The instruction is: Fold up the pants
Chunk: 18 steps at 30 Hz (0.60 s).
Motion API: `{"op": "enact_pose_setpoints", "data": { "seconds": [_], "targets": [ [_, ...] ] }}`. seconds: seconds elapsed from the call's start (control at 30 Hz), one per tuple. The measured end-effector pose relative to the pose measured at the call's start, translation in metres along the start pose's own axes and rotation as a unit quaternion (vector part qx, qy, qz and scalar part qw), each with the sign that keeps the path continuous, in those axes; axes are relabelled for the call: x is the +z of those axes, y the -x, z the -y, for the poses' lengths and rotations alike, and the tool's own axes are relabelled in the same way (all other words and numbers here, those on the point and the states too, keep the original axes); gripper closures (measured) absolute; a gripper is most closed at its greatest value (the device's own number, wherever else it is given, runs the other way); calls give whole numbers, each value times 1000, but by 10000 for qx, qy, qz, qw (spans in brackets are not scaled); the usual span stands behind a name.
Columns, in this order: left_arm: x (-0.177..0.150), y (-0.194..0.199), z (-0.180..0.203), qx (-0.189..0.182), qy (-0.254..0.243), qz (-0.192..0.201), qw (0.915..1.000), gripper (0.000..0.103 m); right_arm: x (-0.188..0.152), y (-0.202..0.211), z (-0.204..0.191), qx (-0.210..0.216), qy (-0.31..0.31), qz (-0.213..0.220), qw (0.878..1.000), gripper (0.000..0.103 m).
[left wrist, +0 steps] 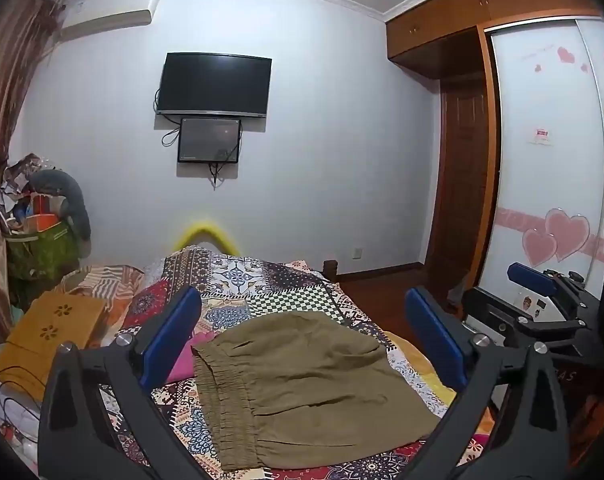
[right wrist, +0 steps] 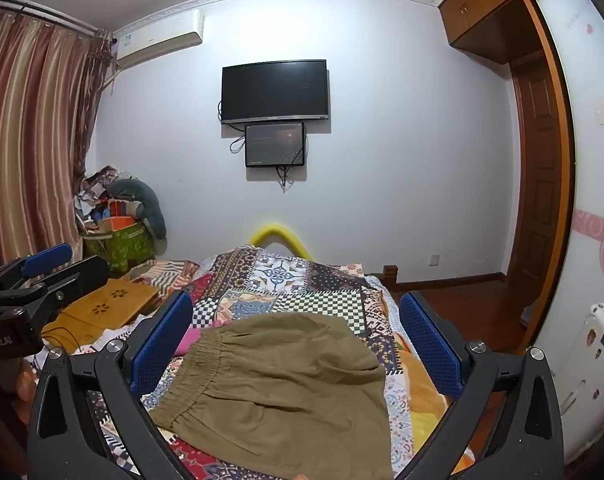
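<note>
Pants [left wrist: 302,384] already compact on bed [left wrist: 302,280] — likely folded; your left gripper [left wrist: 302,340], right gripper [right wrist: 297,344] both spread wide, empty — maybe final fold left.

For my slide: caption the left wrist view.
Open left gripper hovers above olive pants lying on a patchwork bedspread.
</note>
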<state>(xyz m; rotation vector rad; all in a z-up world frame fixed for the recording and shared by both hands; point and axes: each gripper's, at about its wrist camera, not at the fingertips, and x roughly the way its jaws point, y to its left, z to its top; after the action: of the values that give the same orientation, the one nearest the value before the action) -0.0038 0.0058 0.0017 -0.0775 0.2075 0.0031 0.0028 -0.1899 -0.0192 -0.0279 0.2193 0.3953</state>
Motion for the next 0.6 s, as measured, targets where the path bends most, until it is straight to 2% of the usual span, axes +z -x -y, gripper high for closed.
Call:
{"op": "enact_pose_setpoints", "data": {
  "seconds": [0.6],
  "targets": [
    [-6,-5,6,33,-100,26,9999,0,2,0,-2,10,-20,-15,10000,0]
  ]
}}
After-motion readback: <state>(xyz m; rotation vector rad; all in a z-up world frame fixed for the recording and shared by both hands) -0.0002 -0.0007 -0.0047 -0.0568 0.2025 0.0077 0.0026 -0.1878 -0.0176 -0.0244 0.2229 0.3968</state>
